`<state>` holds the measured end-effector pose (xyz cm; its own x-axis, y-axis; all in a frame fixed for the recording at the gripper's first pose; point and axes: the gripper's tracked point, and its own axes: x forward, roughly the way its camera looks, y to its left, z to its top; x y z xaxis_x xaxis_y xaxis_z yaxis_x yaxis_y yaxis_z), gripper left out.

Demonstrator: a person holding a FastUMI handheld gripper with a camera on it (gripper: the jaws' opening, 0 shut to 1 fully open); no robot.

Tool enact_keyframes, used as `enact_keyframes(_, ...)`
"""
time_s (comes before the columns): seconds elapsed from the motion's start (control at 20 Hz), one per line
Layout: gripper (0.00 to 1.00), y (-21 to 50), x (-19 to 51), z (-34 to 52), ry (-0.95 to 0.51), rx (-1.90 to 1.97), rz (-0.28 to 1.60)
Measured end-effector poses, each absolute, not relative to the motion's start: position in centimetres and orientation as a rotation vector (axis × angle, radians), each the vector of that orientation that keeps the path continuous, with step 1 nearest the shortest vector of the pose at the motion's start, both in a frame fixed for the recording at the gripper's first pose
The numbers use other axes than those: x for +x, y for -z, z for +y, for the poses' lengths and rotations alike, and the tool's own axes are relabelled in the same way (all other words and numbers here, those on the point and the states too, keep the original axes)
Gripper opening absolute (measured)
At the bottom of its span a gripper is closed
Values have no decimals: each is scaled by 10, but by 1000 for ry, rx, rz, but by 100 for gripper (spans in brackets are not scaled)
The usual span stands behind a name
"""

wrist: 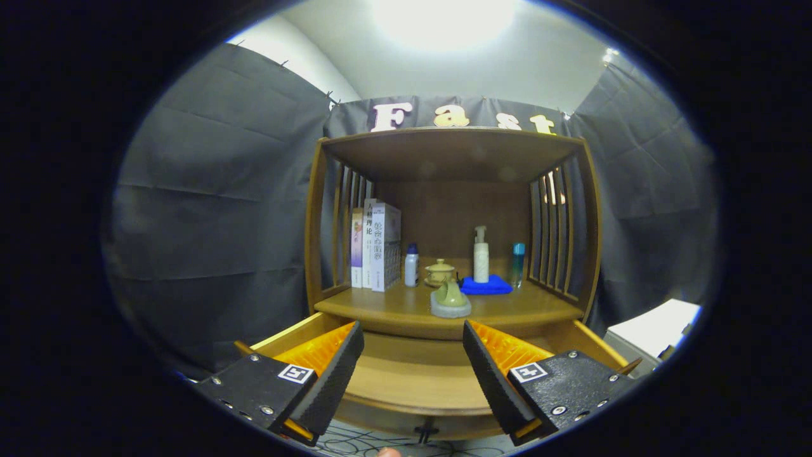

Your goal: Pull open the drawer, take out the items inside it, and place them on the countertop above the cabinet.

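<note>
Here the gripper hangs over the pulled-out drawer of a wooden cabinet, its fingers spread wide apart and pinching nothing. The drawer stands open beneath the worktop; its floor, seen between the fingers, is bare wood, and the parts behind the fingers are hidden. A dark drawer knob projects from the drawer front, below and between the fingers.

On the worktop, nearest its front edge, a green teapot-shaped item sits on a round grey base. Behind it stands a small lidded cup. To the left of the lidded cup is a white bottle with a blue cap, and further left, against the slatted side of the cabinet, a row of upright books. To the right of the lidded cup a blue folded cloth carries a white pump bottle; a slim teal bottle stands just beside the cloth, near the right slats. A white box lies outside the cabinet, beyond its right side.
</note>
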<state>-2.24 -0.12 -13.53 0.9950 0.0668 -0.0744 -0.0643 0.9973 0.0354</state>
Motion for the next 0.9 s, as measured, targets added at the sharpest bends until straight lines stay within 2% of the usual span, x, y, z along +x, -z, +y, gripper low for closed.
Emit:
enact_keyframes(0.45,96,193,-69,-7,-21,26,83)
enact_keyframes(0.9,96,261,-64,3,39,-3,202)
